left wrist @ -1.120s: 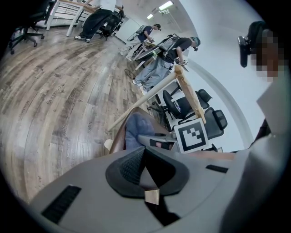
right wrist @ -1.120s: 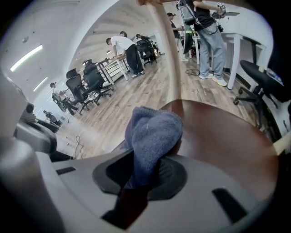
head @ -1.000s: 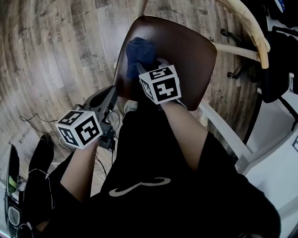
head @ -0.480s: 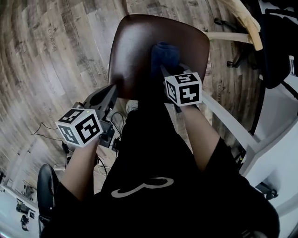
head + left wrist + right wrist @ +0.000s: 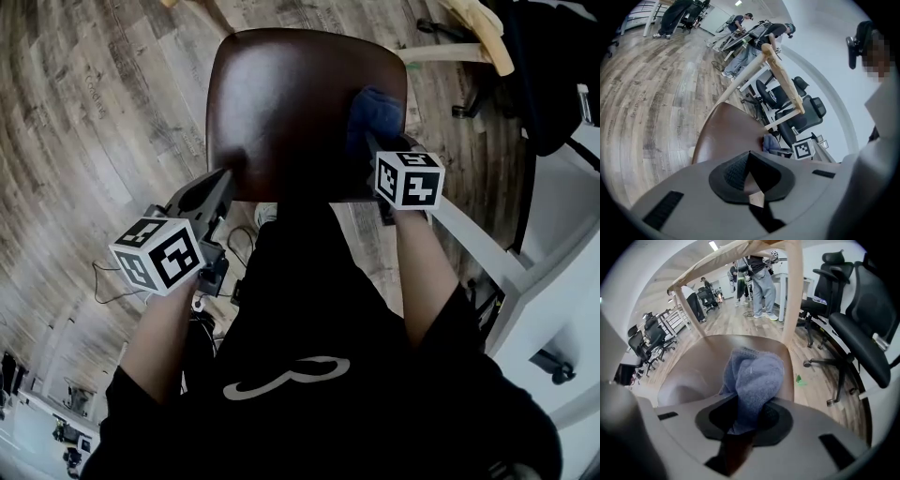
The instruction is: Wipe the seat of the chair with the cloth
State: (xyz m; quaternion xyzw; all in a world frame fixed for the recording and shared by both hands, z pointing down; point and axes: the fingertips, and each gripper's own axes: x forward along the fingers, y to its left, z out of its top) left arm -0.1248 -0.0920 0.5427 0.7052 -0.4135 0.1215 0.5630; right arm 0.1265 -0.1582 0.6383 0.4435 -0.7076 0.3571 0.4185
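We find the blue cloth (image 5: 377,114) bunched at the right edge of the seat (image 5: 281,103), touching it; the right gripper (image 5: 373,142) pinches its near end. In the right gripper view the cloth (image 5: 754,373) fills the gap between the jaws and spills forward over the seat (image 5: 689,366); just beyond it a pale post of the backrest (image 5: 790,291) rises at the seat's rim. The middle and left of the seat lie bare. The left gripper (image 5: 223,178) sits at the seat's near left edge, its jaws pressed together on nothing. Wood floor (image 5: 112,112) opens wide to the left; on the right a white beam (image 5: 478,248) crosses near the seat; an office chair (image 5: 865,319) stands farther off.
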